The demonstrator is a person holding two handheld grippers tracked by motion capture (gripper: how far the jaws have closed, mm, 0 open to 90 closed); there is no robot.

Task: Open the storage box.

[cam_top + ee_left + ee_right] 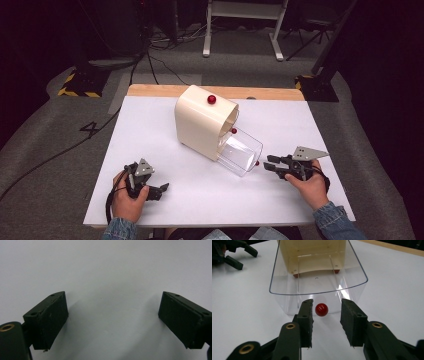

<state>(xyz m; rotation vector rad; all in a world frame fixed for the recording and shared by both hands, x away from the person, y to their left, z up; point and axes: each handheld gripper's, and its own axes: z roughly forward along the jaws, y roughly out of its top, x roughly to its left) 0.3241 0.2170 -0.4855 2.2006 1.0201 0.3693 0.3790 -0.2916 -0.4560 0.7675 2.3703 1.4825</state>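
Your right gripper point(325, 317) has its jaws apart with nothing clamped. The red knob point(321, 309) on the front of the clear drawer point(287, 282) sits just past the fingertips, roughly centred in the gap but nearer the left-hand jaw in the right gripper view; pads aren't pressing on it. In the high view that gripper point(267, 167) lies low over the white table top point(150, 130), pointing at the drawer's front face, with the knob point(257, 163) just beside its tips.

Your left gripper point(112, 315) is wide open over bare table, nothing between the jaws. In the high view it point(162, 190) sits near the table's front-left, well apart from the box, your hand point(129, 200) wrapped around it.

The clear drawer point(241, 151) is pulled out of the cream box point(197, 122) and slopes down toward you, front end on the table. Looks empty through the plastic. A second red knob point(211, 99) sits on top of the cream box, and another small red knob point(234, 131) shows at the box opening above the drawer. The box stands mid-table, angled toward your right hand point(312, 187).
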